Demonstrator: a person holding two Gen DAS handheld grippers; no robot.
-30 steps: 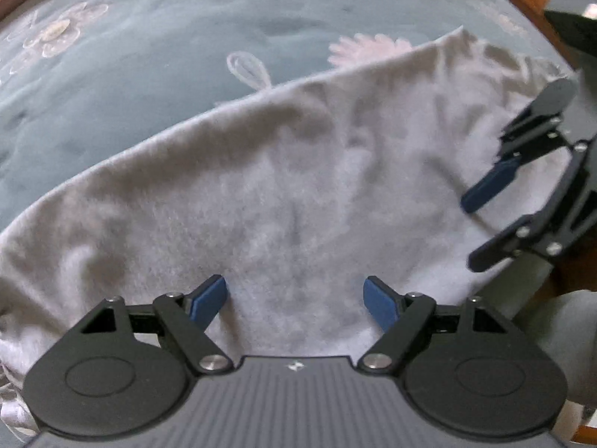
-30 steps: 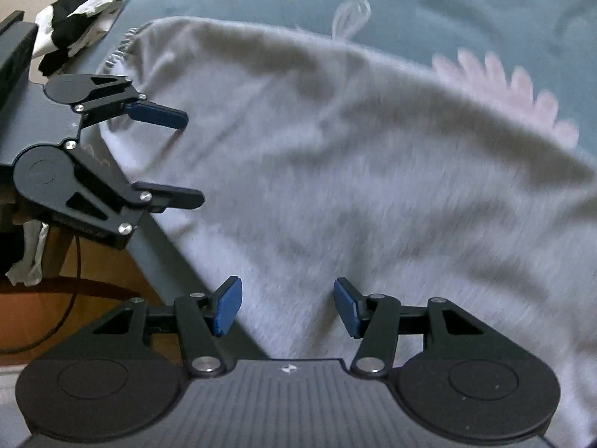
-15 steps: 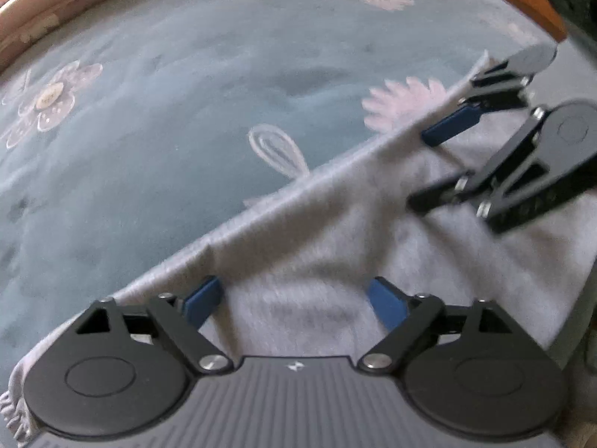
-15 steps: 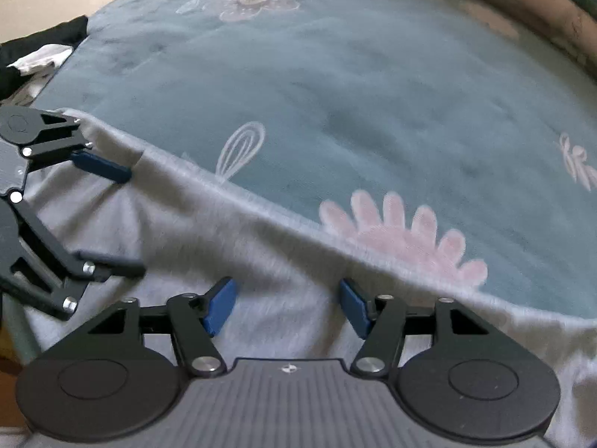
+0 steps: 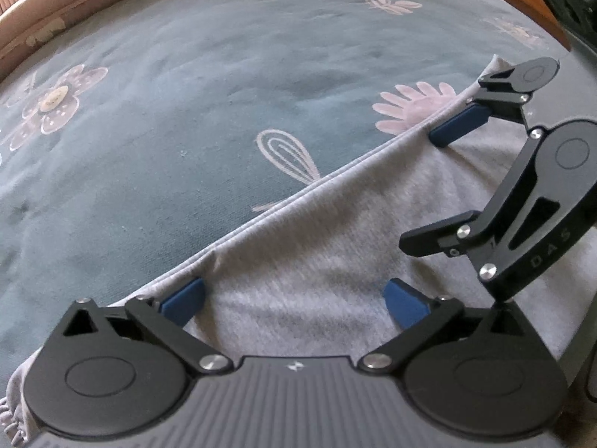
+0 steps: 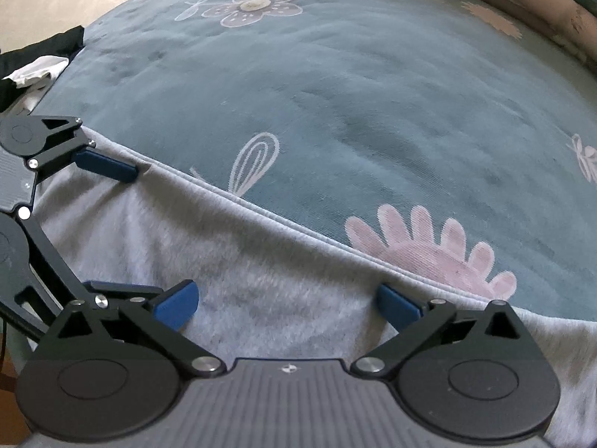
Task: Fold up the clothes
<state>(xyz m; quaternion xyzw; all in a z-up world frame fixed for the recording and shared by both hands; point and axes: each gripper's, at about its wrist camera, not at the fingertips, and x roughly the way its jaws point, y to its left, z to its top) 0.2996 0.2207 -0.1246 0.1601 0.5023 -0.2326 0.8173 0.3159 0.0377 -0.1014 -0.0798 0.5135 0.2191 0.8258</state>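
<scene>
Teal blanket [image 5: 231, 104] with pale flower prints covers the bed across both views. Grey garment [image 5: 317, 261] lies flat on its near part, its hemmed far edge running diagonally over the blanket, beside a pink flower print [image 6: 429, 246]. Black-and-white cloth [image 6: 37, 63] sits at the far left corner in the right wrist view.

Left hand-held gripper [image 5: 294, 298]: pitched steeply down over the garment, jaws opening, spread wide; grey fabric lies beneath and between the blue pads [image 5: 183, 300], not pinched. Its far pad sits at the hem.

Right hand-held gripper [image 6: 287, 302]: same steep downward pitch, just right of the left one, jaws opening and wide, nothing clamped; pads over the garment near the hem.
</scene>
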